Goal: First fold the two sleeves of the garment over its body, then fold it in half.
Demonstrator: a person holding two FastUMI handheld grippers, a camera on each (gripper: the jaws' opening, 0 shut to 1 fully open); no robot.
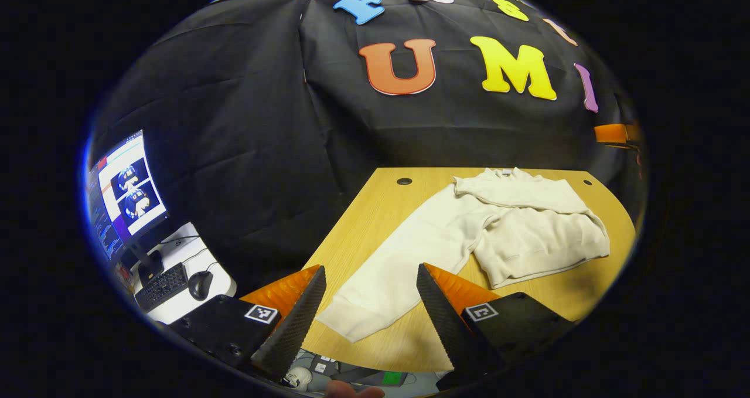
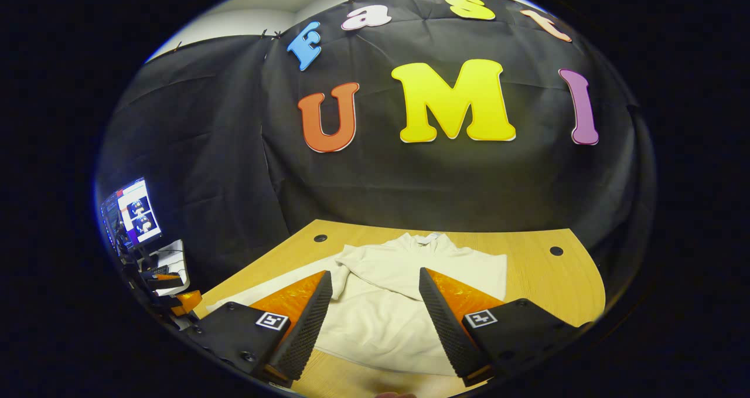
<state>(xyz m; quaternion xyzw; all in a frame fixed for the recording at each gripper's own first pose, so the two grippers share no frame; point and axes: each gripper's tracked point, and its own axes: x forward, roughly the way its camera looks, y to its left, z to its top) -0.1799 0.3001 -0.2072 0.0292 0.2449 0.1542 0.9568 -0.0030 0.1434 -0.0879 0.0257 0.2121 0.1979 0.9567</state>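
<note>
**A:** Wooden bench (image 1: 375,222) with one cream garment (image 1: 527,222) on it. Where's it sit versus each hand-held gripper?

**B:** Left hand-held gripper (image 1: 371,304) hangs spread over the stretched-out sleeve (image 1: 398,263). Right hand-held gripper (image 2: 375,307), also spread, faces the body. Left gripper view adds one monitor (image 1: 126,193), keyboard (image 1: 161,286), mouse (image 1: 200,283).
</note>
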